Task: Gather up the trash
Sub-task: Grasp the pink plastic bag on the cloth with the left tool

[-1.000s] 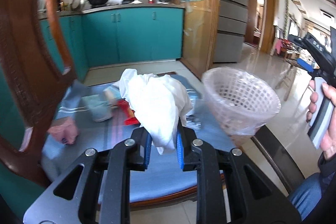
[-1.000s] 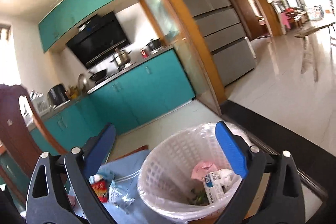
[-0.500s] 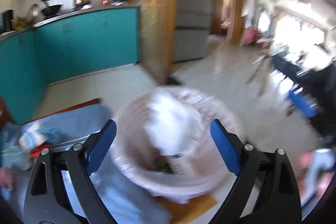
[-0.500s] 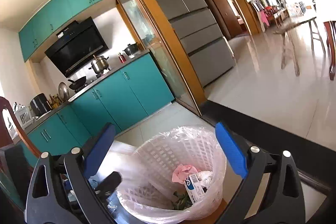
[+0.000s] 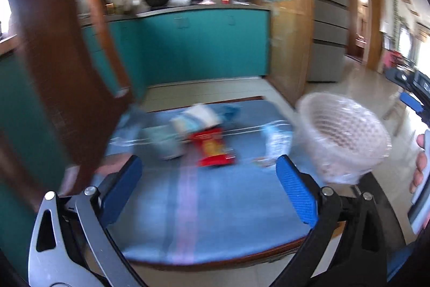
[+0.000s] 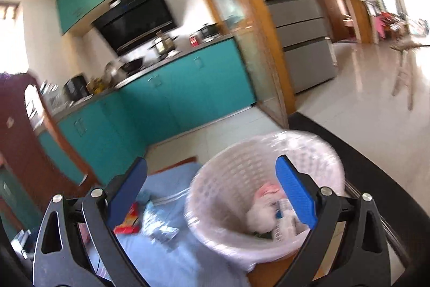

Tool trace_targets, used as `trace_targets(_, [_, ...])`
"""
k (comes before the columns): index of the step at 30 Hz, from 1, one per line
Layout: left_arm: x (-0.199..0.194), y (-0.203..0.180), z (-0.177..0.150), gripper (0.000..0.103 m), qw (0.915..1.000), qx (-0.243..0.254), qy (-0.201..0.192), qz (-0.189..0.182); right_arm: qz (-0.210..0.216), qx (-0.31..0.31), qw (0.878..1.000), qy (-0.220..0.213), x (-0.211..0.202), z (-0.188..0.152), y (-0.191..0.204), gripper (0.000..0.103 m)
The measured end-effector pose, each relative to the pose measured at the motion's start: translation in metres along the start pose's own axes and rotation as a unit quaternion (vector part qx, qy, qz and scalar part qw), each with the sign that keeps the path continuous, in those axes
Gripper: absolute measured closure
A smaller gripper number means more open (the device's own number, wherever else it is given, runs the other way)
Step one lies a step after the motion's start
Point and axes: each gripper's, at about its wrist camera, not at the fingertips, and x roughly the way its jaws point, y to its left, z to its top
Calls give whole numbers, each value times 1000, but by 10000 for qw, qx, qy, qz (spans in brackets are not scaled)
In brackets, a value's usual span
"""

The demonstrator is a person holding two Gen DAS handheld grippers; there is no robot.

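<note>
Basket (image 6: 215,195) contents show only in right view; both grippers' fingers spread wide, holding nothing.

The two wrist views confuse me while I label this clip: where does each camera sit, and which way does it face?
Left wrist: on the left gripper, jaws open, facing the blue cushion with the red wrapper; a hand shows at the right edge.
Right wrist: on the right gripper, jaws open, looking into the white basket.
Shared: basket, wrapper, cushion, teal cabinets.
</note>
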Motion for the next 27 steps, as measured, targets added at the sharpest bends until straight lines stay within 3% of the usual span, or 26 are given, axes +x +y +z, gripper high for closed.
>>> trace_targets(3, [-2,30,-15,4,9991,-372,129,137,179,-366,9991,133,2,-13,29,9])
trace_targets(10, [13,54,-39,4,9968,-495,506,382,419,-909,9933,580,11,-41,77,9])
trace_targets(19, [19,43,-41,4,9966,-415,574,415,406,-912,9922,753,22,-48,80,9])
trace_targets(27, [50,40,-45,4,9919,-496,790,859,453,-939,9905,898,25,-54,78,9])
